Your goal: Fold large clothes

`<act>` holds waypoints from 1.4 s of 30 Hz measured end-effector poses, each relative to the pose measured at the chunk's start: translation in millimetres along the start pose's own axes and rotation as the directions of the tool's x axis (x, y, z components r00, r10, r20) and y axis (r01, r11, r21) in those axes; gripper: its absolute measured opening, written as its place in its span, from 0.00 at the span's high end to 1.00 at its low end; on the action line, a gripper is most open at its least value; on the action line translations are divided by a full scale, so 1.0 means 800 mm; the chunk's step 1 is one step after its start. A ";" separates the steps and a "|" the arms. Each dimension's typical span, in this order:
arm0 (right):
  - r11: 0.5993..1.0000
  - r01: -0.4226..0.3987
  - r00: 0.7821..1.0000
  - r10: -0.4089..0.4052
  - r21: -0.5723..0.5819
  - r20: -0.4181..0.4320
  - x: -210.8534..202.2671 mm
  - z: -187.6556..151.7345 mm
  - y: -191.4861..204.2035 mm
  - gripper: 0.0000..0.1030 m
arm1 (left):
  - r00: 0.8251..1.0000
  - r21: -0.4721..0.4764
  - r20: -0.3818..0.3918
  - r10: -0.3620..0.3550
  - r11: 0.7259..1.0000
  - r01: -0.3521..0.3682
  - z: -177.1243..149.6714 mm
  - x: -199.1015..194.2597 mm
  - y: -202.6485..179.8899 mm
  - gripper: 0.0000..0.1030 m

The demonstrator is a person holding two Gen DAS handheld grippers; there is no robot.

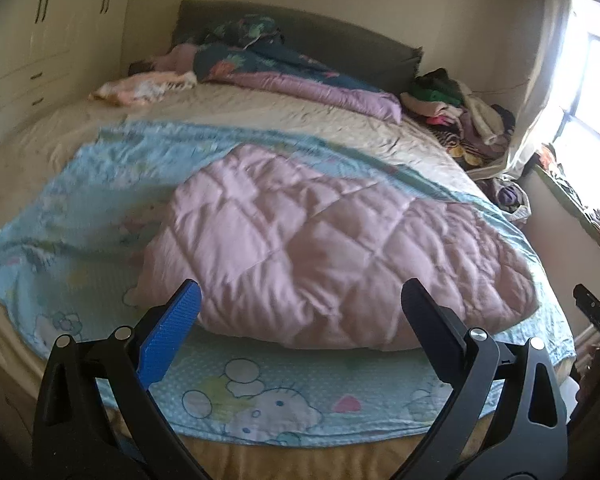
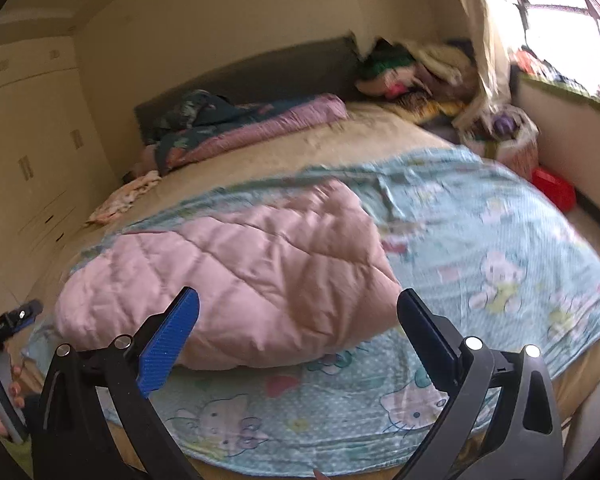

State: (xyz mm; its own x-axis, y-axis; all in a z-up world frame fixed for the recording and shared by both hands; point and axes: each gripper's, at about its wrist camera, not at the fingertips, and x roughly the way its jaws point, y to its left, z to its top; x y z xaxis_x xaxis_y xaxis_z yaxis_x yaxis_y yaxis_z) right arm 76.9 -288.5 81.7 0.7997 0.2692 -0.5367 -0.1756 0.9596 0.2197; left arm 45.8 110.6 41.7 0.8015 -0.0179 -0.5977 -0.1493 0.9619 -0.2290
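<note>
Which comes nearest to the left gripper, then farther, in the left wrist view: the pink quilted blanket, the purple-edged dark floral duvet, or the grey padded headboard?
1. Pink quilted blanket: directly ahead of the open left gripper, lying on the blue cartoon sheet.
2. Purple-edged dark floral duvet: far side of the bed.
3. Grey padded headboard: behind the duvet, against the wall.

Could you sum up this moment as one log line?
stage: fold laid | pink quilt: folded on blue sheet | left gripper: open, empty | right gripper: open, empty
</note>
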 end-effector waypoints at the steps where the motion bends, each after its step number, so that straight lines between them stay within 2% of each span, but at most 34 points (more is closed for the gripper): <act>1: 1.000 -0.009 1.000 0.010 -0.015 0.009 -0.007 0.002 0.007 0.04 | 1.000 0.009 0.008 -0.001 1.000 0.001 0.001 -0.005 -0.006 0.09; 7: 0.995 -0.036 0.998 0.040 -0.094 0.040 -0.040 0.001 0.046 0.04 | 0.999 0.071 0.037 -0.011 0.997 0.008 -0.003 -0.024 -0.036 0.09; 21: 0.979 -0.037 0.997 0.049 -0.200 0.054 -0.062 -0.027 0.097 0.04 | 0.999 0.132 0.040 -0.032 0.991 0.027 -0.038 -0.045 -0.069 0.09; 28: 0.977 -0.045 0.999 0.045 -0.208 -0.005 -0.041 -0.057 0.105 0.04 | 1.000 0.137 0.012 -0.020 0.990 0.018 -0.066 -0.034 -0.071 0.09; 34: 0.979 -0.052 0.996 0.037 -0.199 -0.077 -0.013 -0.078 0.103 0.04 | 1.000 0.150 -0.008 -0.001 0.989 0.002 -0.075 -0.024 -0.069 0.09; 42: 0.977 -0.046 0.997 0.034 -0.208 -0.063 -0.015 -0.078 0.105 0.04 | 1.000 0.142 -0.024 -0.016 0.990 0.019 -0.077 -0.019 -0.067 0.09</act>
State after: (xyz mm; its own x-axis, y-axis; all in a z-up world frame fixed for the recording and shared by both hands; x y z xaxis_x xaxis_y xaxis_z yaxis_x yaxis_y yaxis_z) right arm 17.1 -206.4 55.9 0.7558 0.3062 -0.5788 -0.3278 0.9421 0.0704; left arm 6.0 42.7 15.7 0.7898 -0.0395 -0.6121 -0.0504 0.9904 -0.1289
